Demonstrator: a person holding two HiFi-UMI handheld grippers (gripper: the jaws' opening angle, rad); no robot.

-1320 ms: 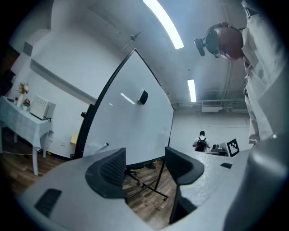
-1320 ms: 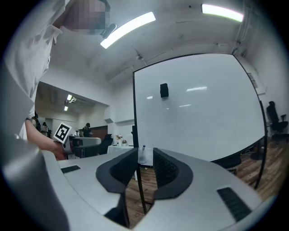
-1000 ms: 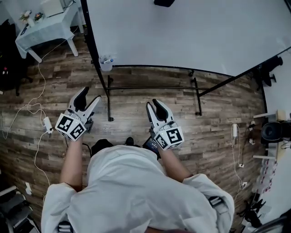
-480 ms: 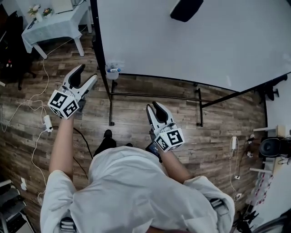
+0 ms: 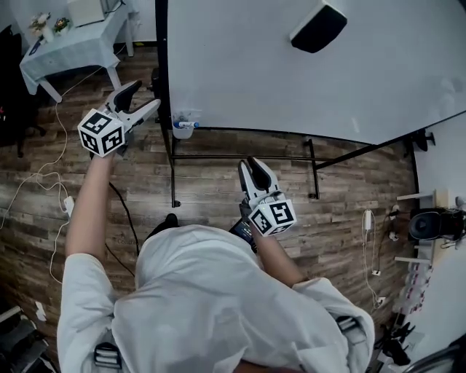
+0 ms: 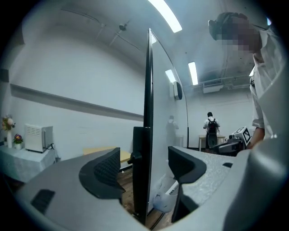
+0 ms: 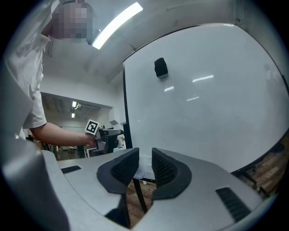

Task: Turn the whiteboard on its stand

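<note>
Left gripper (image 5: pixel 144 96), jaws just opened wide, pads flanking but not pressing the black side frame (image 6: pixel 141 171) of the whiteboard (image 5: pixel 291 65), a stiff, probably heavy, slippery-faced panel best clamped at that rim; right gripper (image 5: pixel 253 166), jaws just narrowing, empty, board well ahead.

A white-walled workroom with a plank floor and strip lights.

The floor (image 5: pixel 218 175) is of brown wooden planks in mixed tones; white cables (image 5: pixel 44 178) trail across it at the left, near a power strip (image 5: pixel 68 206). In the far left corner stands a small table (image 5: pixel 73 47) under a pale cloth, bearing a white box (image 5: pixel 87 10) and little pots of flowers (image 5: pixel 45 23). The wall (image 6: pixel 67 67) behind it is plain white, with a grey band (image 6: pixel 67 103) running along it. Long strip lights (image 6: pixel 165 16) shine on the ceiling. At the floor's right edge stand white racks (image 5: pixel 411 197) crowded with dark gear.
</note>
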